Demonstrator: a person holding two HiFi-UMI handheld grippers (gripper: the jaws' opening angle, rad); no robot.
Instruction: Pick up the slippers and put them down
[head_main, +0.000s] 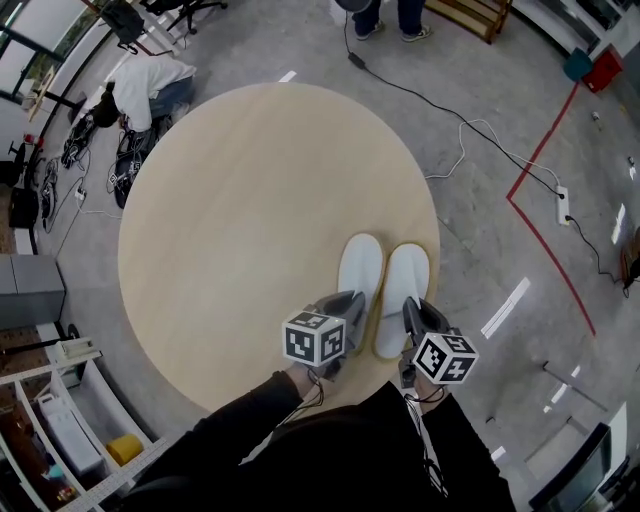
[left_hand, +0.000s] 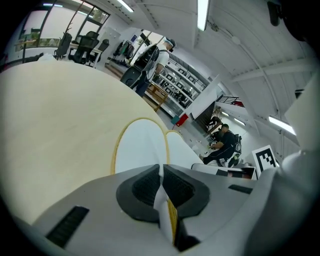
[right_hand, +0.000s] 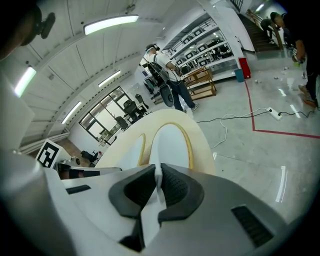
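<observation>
Pale wood surface (head_main: 230, 200), floor cables (head_main: 461, 148) beyond. White yellow-edged slippers (head_main: 360, 265) side by side at its edge; heels are clamped by left gripper (head_main: 348, 302) and right gripper (head_main: 412, 310).

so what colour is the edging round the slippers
Yellow, round the white slippers; shows best in the left gripper view.

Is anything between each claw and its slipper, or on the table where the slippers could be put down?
No. The left claw grips the left slipper, the right claw the right slipper; nothing else shows on the table.
</observation>
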